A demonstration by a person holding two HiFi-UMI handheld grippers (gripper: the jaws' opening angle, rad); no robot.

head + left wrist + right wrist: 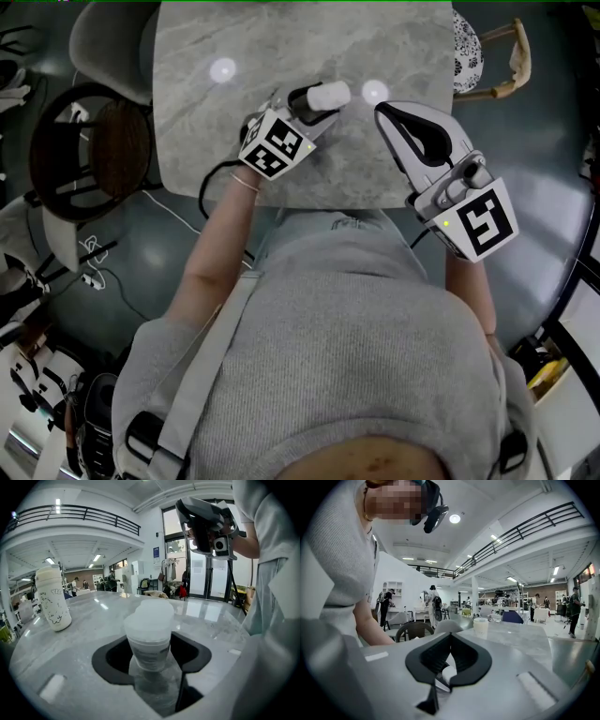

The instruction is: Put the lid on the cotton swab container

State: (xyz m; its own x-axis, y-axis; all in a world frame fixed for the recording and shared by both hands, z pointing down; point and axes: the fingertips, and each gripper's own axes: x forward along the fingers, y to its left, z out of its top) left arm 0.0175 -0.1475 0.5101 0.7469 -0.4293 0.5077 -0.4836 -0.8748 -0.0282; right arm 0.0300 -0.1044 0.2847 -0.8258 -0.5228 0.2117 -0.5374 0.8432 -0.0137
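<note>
The cotton swab container (149, 641) is a frosted white tub standing up between the jaws of my left gripper (152, 656), which hug it on both sides low down. A wider frosted lid (150, 613) sits on its top. In the head view the same container (323, 95) sticks out past the left gripper (302, 105) over the marble table (206, 131). My right gripper (392, 114) hovers just right of it, its jaws together. In the right gripper view that gripper (446, 673) is shut; a small white patch shows in the slit and I cannot tell what it is.
A white bottle with doodles (52, 603) stands on the table left of the container, and shows far off in the right gripper view (480, 626). A dark round chair (94, 141) is left of the table and a patterned stool (467, 52) at the far right corner.
</note>
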